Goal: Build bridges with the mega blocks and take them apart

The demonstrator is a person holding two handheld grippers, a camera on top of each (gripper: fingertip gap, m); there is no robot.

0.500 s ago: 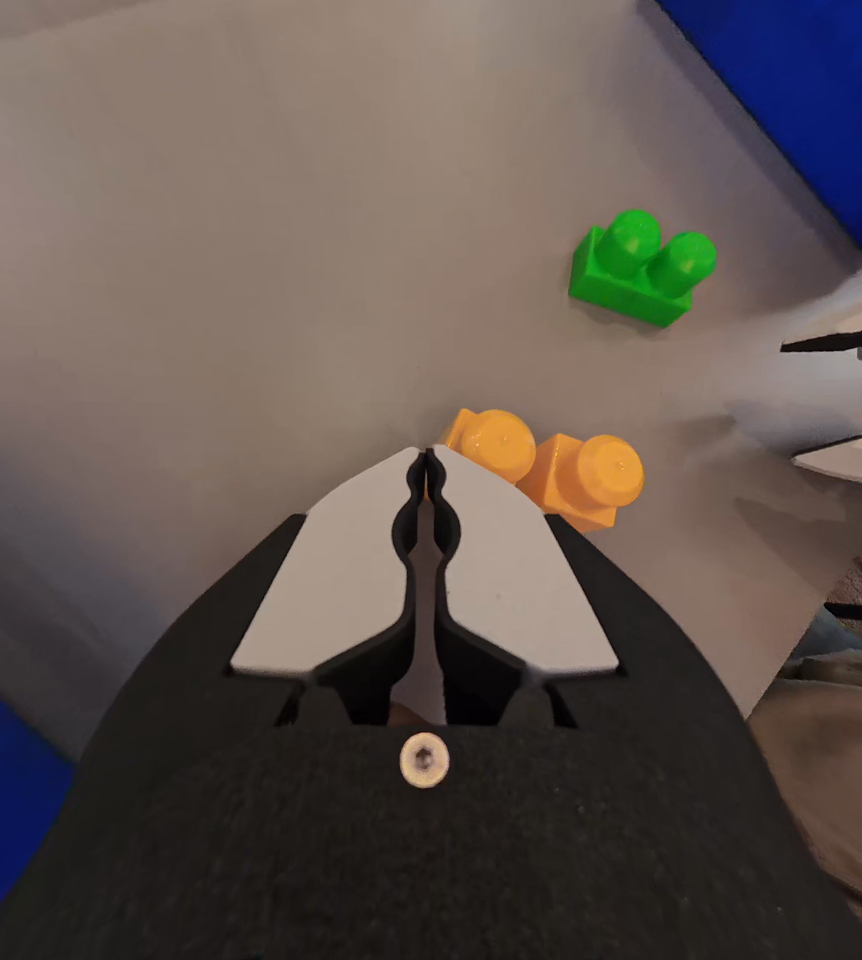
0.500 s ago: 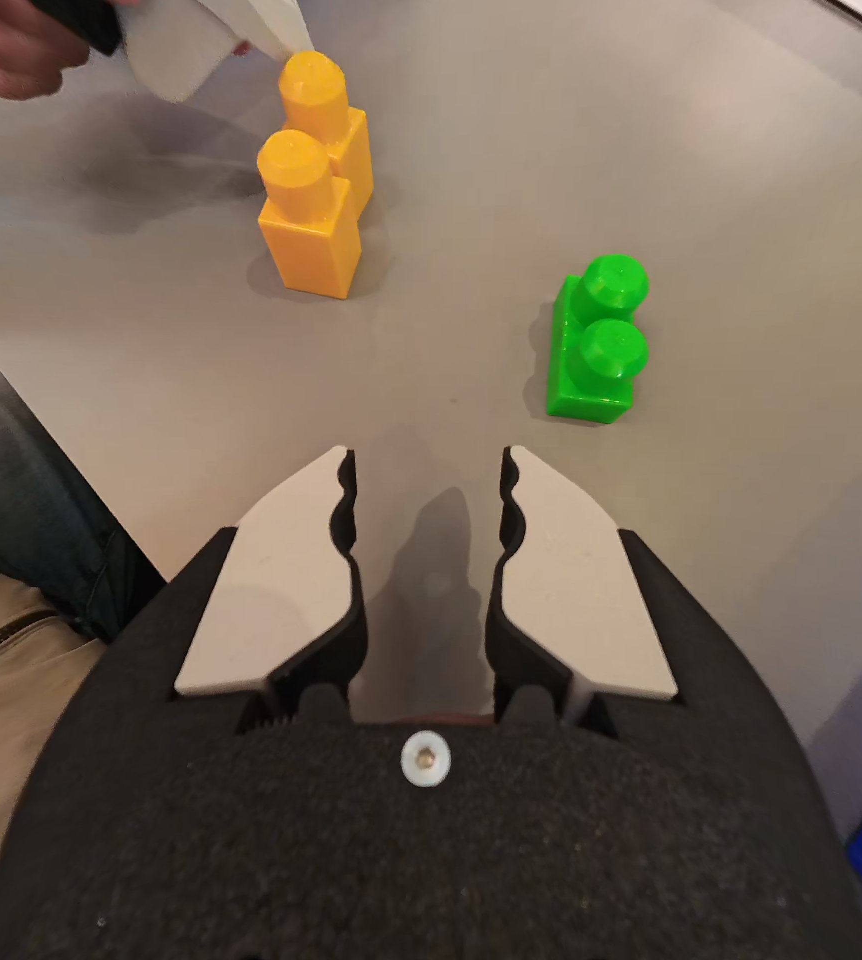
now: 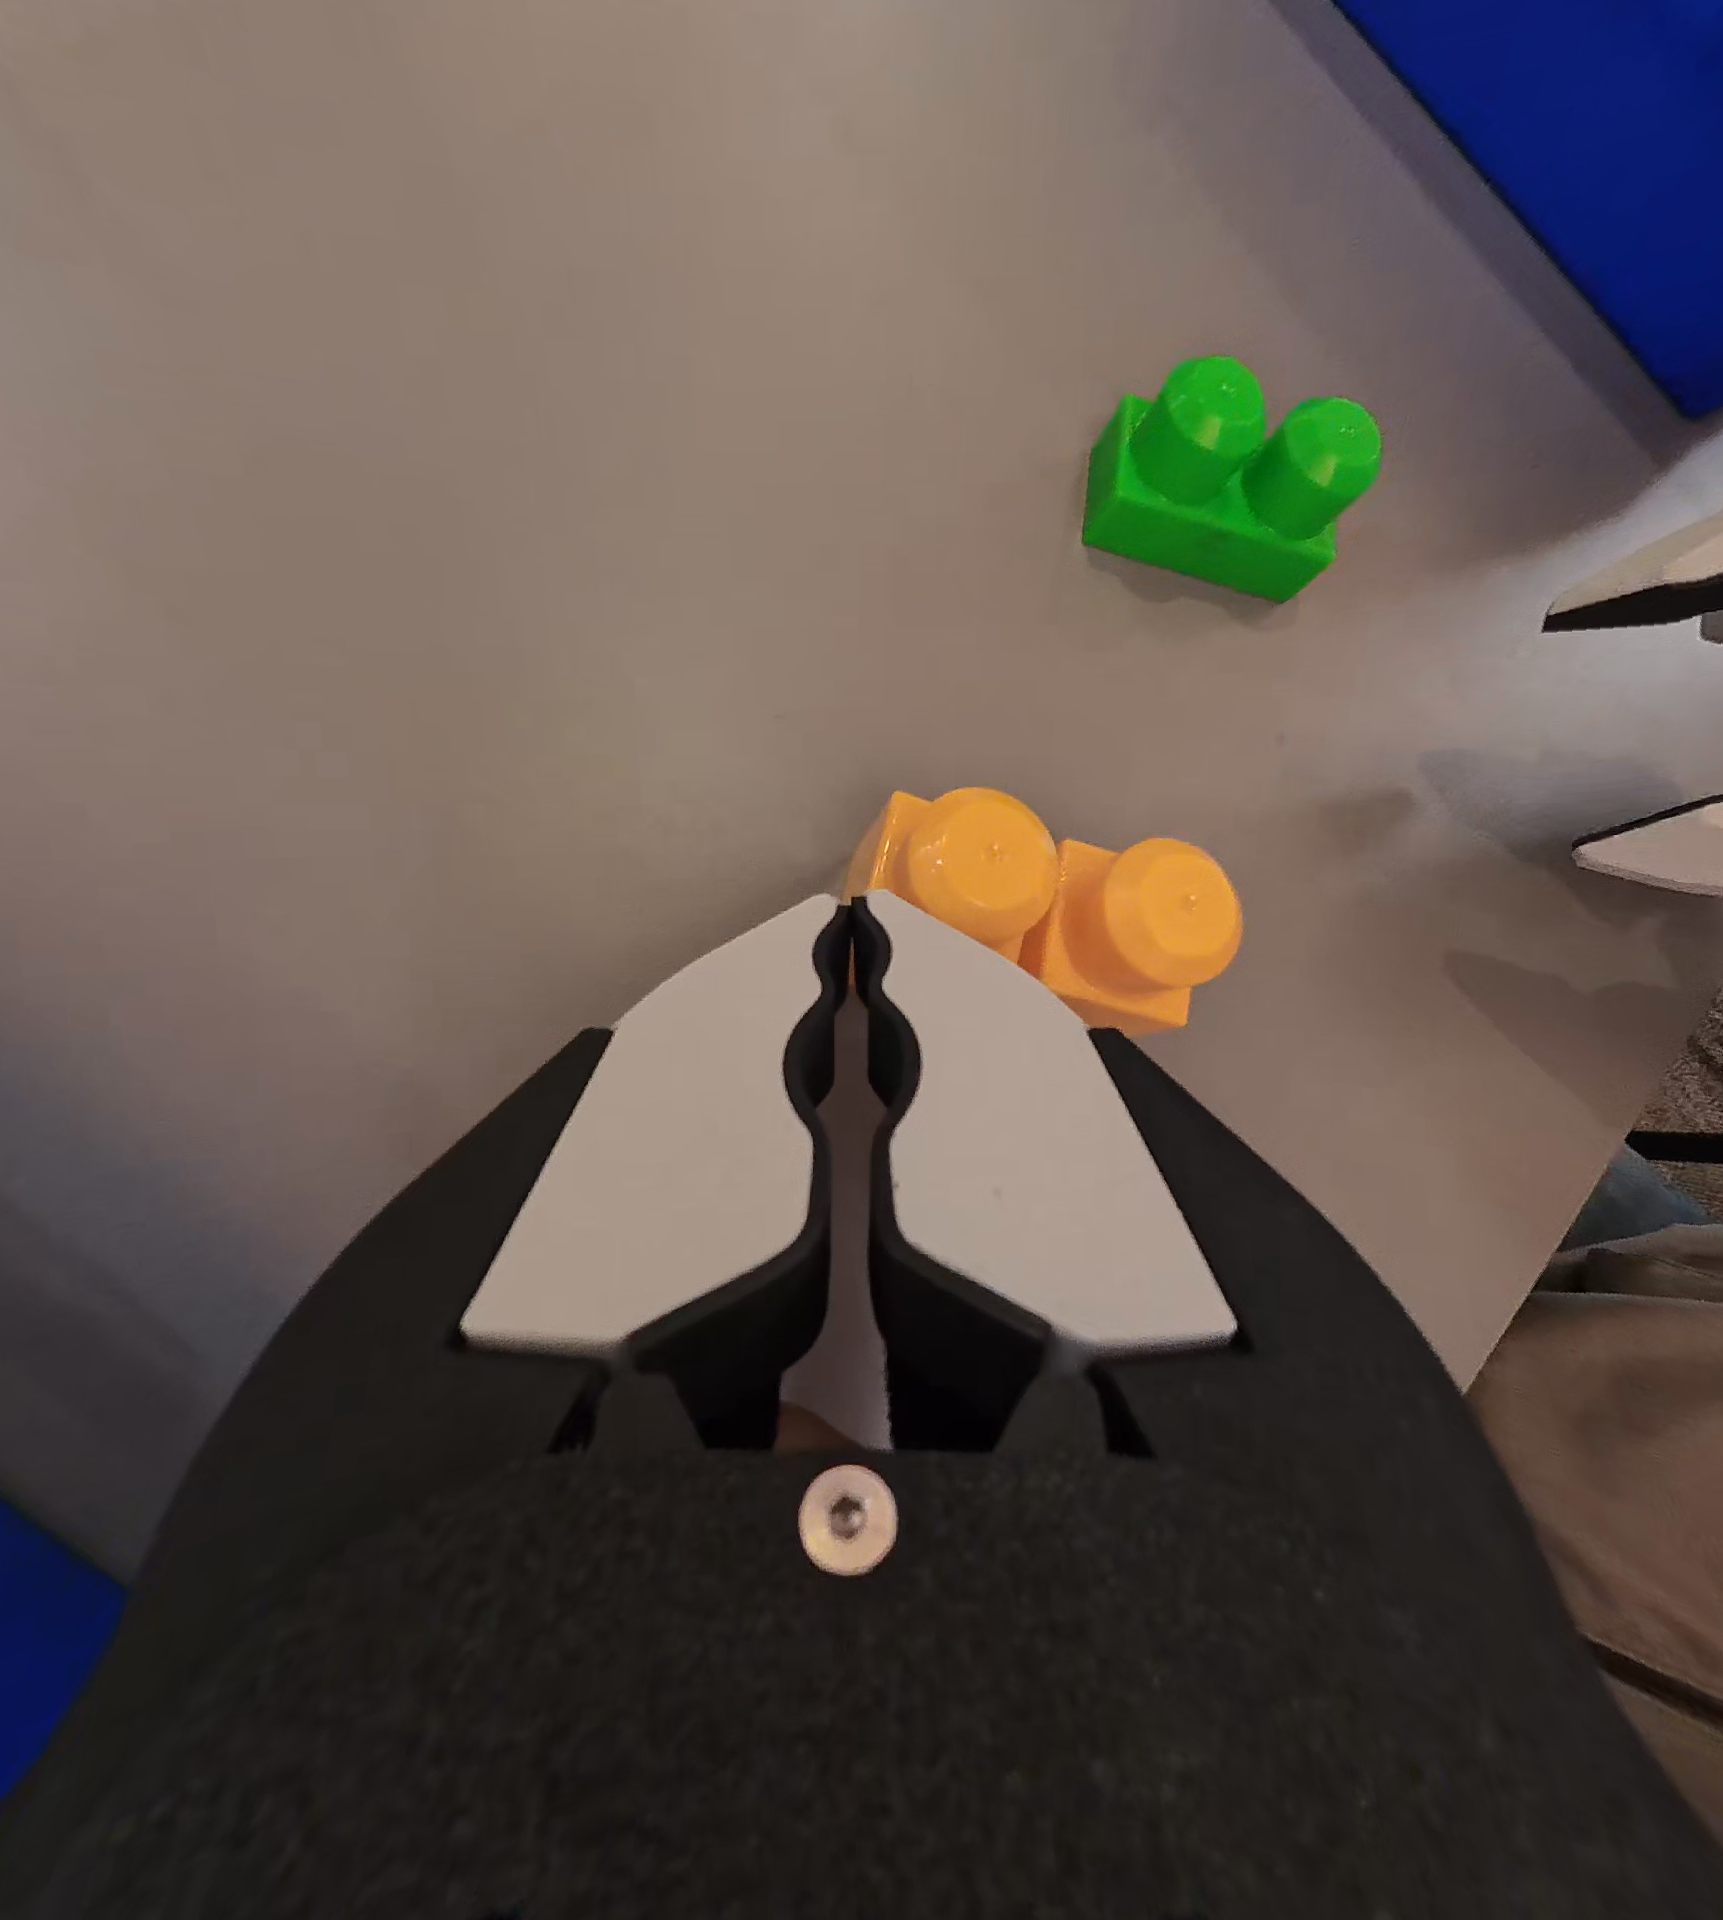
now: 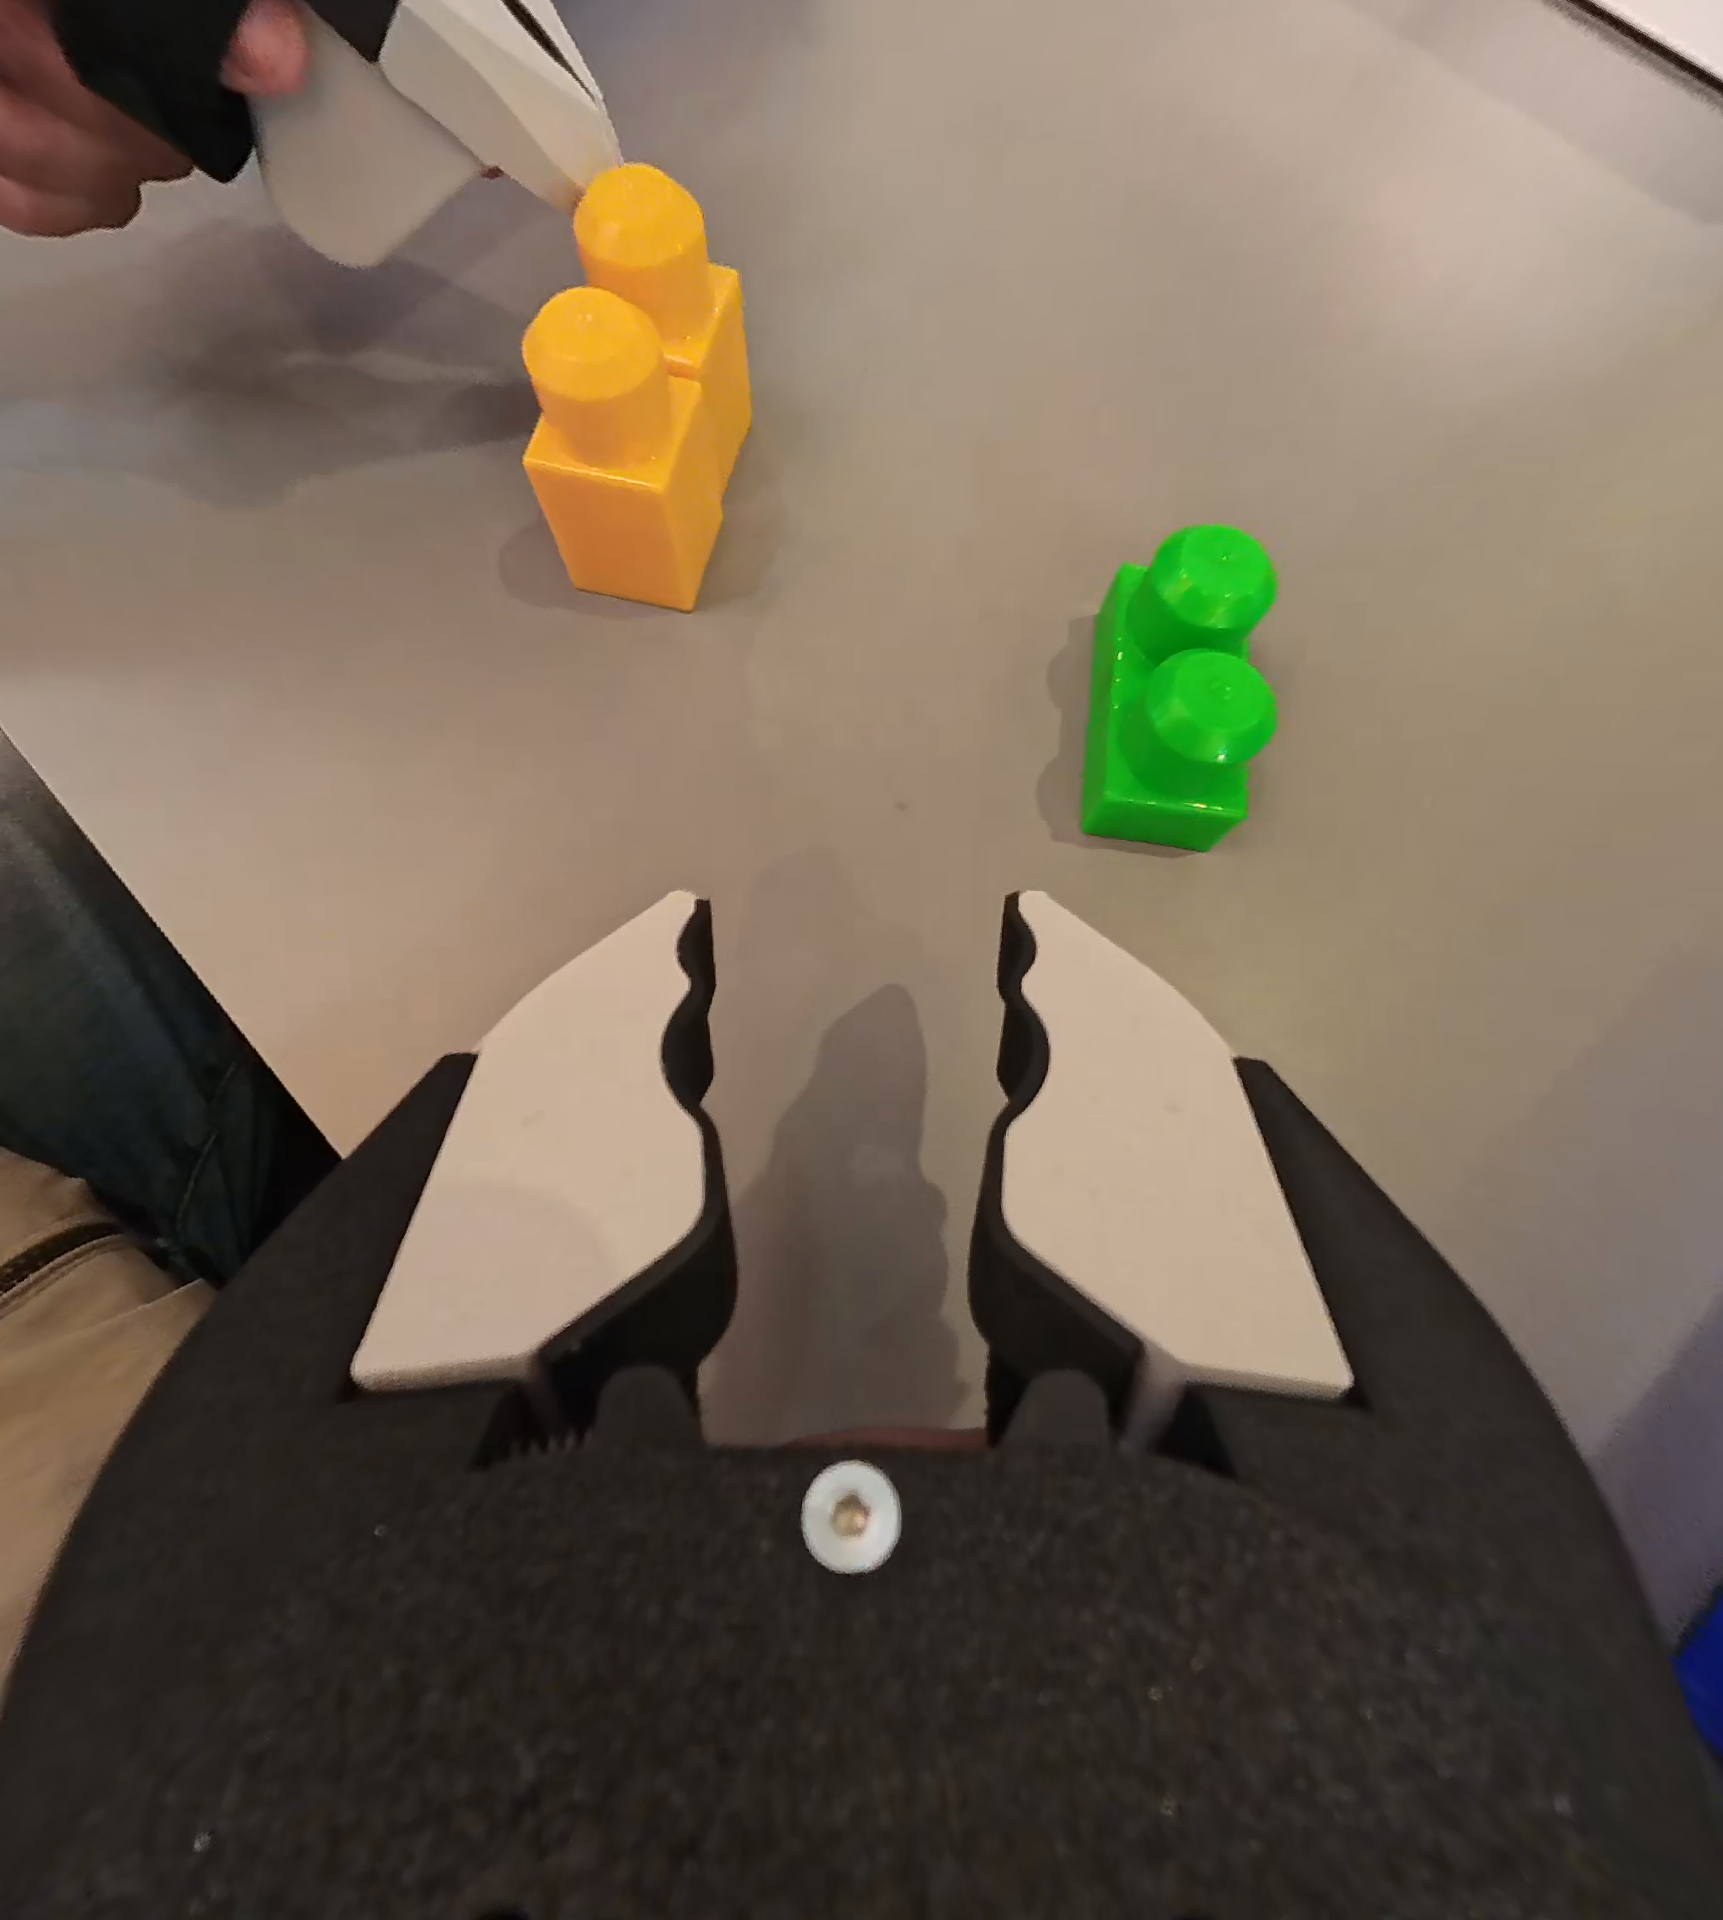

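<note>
Right gripper [image 4: 855, 914]: seen nearest in the right wrist view; jaws spread and empty, held above bare desk, short of all blocks.
Left gripper [image 3: 852, 914]: jaws pressed together with nothing visibly pinched; in the right wrist view the tip is seen at the top stud of the farther orange block, whether touching cannot be told.
Grey desk [image 3: 421, 520]: smooth matte surface carrying every block.
Orange plastic single-stud blocks [image 4: 639, 416]: two counted, tall, upright, side by side and touching, ahead and left of the right gripper.
Green plastic two-stud block [image 4: 1174, 696]: one counted, low, upright, well apart from the orange pair, ahead and right of the right gripper.
Task state: no bridge is assembled; judged an early build stage or a finished take-apart.
Risk: a sideways nudge from the closed left tip could topple a tall, narrow orange block; the pillars stand touching, so the green span would find no gap beneath.
Counts: two grippers, two orange blocks, one green block.
</note>
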